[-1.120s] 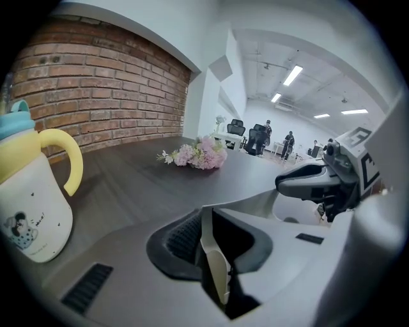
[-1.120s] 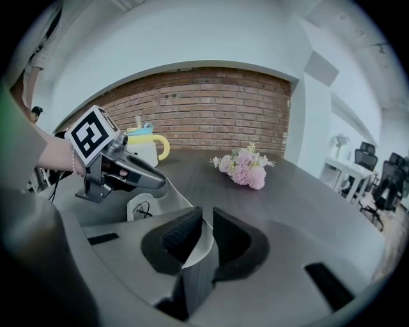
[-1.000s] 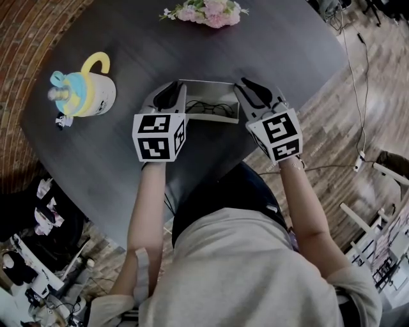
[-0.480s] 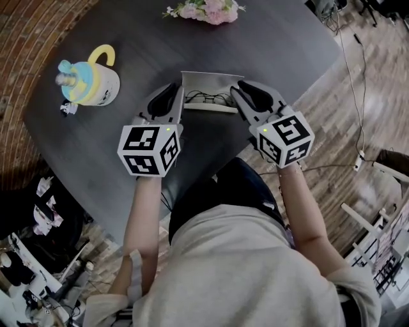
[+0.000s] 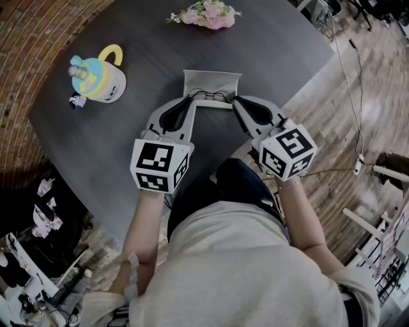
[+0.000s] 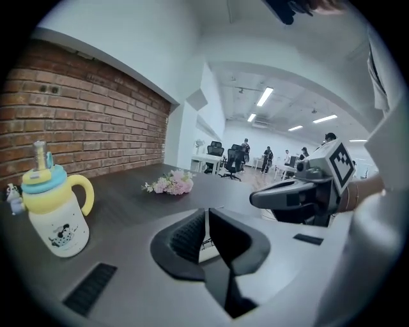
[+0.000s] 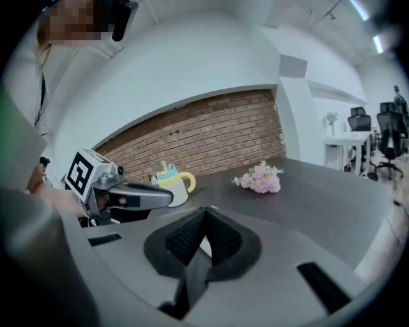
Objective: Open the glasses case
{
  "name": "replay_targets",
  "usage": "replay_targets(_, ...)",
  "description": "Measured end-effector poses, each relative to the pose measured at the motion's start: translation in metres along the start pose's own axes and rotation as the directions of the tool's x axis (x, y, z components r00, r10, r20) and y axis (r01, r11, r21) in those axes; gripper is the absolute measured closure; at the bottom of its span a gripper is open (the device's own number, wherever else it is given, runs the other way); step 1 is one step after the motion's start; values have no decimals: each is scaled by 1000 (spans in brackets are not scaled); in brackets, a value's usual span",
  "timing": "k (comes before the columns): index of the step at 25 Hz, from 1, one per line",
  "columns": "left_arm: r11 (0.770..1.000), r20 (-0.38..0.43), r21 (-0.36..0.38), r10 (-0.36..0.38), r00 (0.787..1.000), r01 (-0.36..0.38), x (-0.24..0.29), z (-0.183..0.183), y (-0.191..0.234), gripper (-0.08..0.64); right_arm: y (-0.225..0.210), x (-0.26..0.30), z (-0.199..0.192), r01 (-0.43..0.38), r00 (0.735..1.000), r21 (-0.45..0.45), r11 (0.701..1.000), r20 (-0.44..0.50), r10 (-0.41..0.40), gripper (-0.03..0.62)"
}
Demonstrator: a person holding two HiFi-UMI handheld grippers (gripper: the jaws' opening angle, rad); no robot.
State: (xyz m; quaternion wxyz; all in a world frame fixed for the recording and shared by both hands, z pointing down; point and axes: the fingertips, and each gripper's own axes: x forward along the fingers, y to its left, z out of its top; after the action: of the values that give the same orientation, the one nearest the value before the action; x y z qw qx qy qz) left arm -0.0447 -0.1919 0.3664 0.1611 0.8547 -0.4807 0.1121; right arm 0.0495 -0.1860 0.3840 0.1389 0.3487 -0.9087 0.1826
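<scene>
Yellow-handled cup (image 5: 101, 82) and pink flower bunch (image 5: 206, 13) well apart on dark table (image 5: 275, 45)

Brick wall (image 6: 77, 121) left; dark table (image 5: 275, 57); wood-plank floor (image 5: 358, 96); ceiling strip lights (image 6: 264, 97); office chairs (image 6: 233, 161) beyond.

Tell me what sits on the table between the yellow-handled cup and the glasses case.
Nothing. In the head view, the stretch of dark table between the cup and the glasses case is bare.

Table (image 5: 268, 51) looks like matt dark wood, cup (image 5: 105, 86) glossy plastic. My left gripper (image 6: 206, 216) is matt grey plastic, pads (image 6: 185, 236) ribbed black.
</scene>
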Motion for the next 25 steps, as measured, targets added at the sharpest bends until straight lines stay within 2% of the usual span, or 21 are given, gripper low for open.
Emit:
replay_targets(3,999,-15,-32,-10,1000,9,-8,-6,-6,523,9,-5,-8,10,1000,12,1000,-29,-10,586)
replay_targets(10,998,-95,-44,32,995,-36,-19,-29,-12,524,34,-12,-16,-32,998,-16,999,-64,31,586)
replay_targets(21,995,-120,-90,26,992,-37,-27,-45,-19,525,56,-11,-32,-64,992,-25,998,-112,61,586)
replay_targets(25,997,-154,-69,32,988,-43,-27,-56,-20,525,54,-10,-41,-63,990,-14,998,-127,60,586)
